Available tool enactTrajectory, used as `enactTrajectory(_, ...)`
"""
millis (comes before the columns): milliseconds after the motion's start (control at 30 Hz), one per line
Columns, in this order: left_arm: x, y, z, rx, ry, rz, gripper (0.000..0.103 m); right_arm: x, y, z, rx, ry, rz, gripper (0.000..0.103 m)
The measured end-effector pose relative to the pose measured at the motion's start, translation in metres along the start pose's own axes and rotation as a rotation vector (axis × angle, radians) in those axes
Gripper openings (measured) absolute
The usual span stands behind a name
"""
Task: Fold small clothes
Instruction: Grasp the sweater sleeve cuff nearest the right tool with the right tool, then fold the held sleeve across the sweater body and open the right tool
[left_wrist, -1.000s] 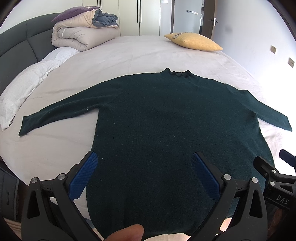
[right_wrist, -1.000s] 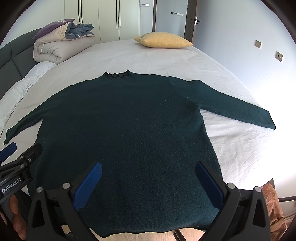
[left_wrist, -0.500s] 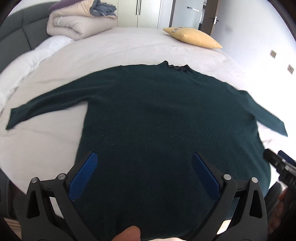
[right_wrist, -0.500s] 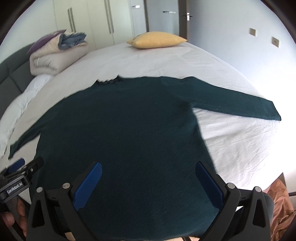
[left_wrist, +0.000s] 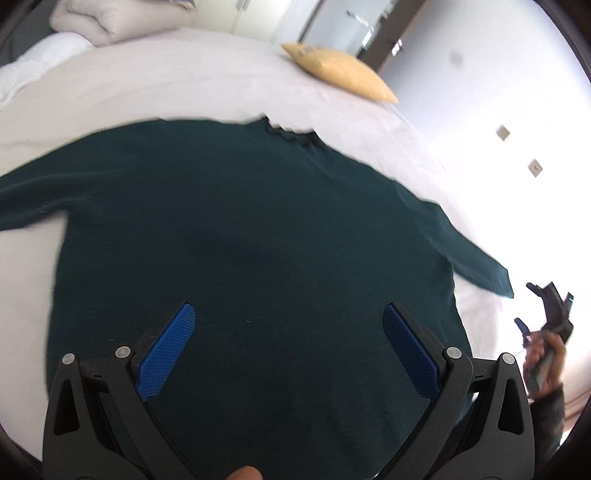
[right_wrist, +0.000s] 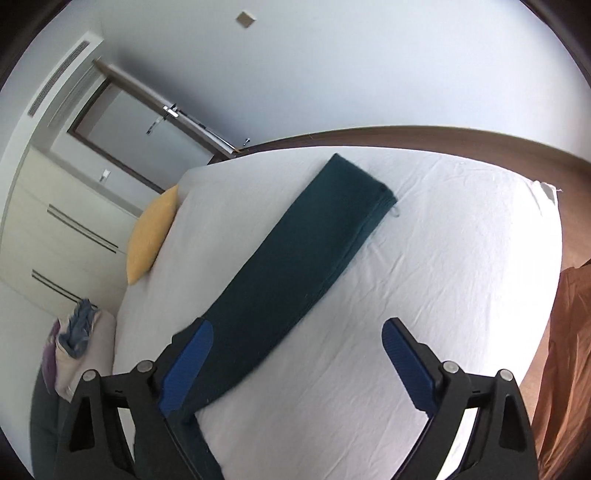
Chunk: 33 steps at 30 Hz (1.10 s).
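Note:
A dark green sweater (left_wrist: 251, 236) lies flat on the white bed (left_wrist: 147, 88), neck away from me, sleeves spread to both sides. My left gripper (left_wrist: 288, 317) is open and empty, hovering over the sweater's lower body. My right gripper (right_wrist: 297, 332) is open and empty, above the sheet just right of the sweater's right sleeve (right_wrist: 295, 258), whose cuff (right_wrist: 362, 184) points toward the bed's far edge. The right gripper also shows in the left wrist view (left_wrist: 546, 310), beyond the sleeve end.
A yellow pillow (left_wrist: 340, 74) lies at the far side of the bed, also in the right wrist view (right_wrist: 151, 236). A folded duvet (left_wrist: 110, 18) sits at the far left. A wall, door (right_wrist: 147, 122) and wardrobes (right_wrist: 55, 236) stand behind. Orange fabric (right_wrist: 569, 369) is at right.
My right gripper has swung right and rotated, from over the sweater's hem to beside the right sleeve. My left gripper has moved forward and lower over the sweater's body.

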<state>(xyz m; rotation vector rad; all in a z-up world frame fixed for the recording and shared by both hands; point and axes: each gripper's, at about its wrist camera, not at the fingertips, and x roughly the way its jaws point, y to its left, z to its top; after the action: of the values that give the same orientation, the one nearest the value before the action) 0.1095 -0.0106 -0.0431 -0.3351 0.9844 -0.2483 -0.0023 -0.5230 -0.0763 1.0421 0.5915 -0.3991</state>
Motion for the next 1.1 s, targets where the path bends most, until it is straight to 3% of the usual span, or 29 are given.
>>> enactTrajectory(100,0.012,0.001,0.007,-0.034,0.040,0.042,0.103,0.015,-0.014,0.006,0.071,0.007,0.007,0.088)
enactTrajectory(200,0.019,0.007,0.013,-0.061,0.030,0.015,0.103,0.024,-0.023,0.011,0.128,-0.028,0.055,0.087)
enactTrajectory(367,0.031,0.015,0.020,-0.085,0.033,0.008,0.103,0.030,-0.017,0.021,0.117,-0.078,0.063,0.085)
enactTrajectory(567,0.042,0.023,0.024,-0.135,0.049,-0.055,0.103,0.046,-0.022,0.019,0.091,-0.082,0.035,0.046)
enactTrajectory(700,0.045,0.025,0.029,-0.142,0.041,-0.068,0.103,0.042,-0.018,0.013,0.057,-0.080,0.024,0.028)
enactTrajectory(833,0.047,0.024,0.039,-0.137,0.033,-0.083,0.103,0.048,0.029,0.014,-0.057,-0.090,-0.004,0.023)
enactTrajectory(933,0.045,0.019,0.048,-0.121,0.020,-0.096,0.103,0.045,0.078,-0.003,-0.184,-0.082,0.025,0.022)
enactTrajectory(1100,0.048,0.006,0.071,-0.112,0.007,-0.161,0.103,0.041,0.194,-0.078,-0.504,-0.046,0.129,0.021)
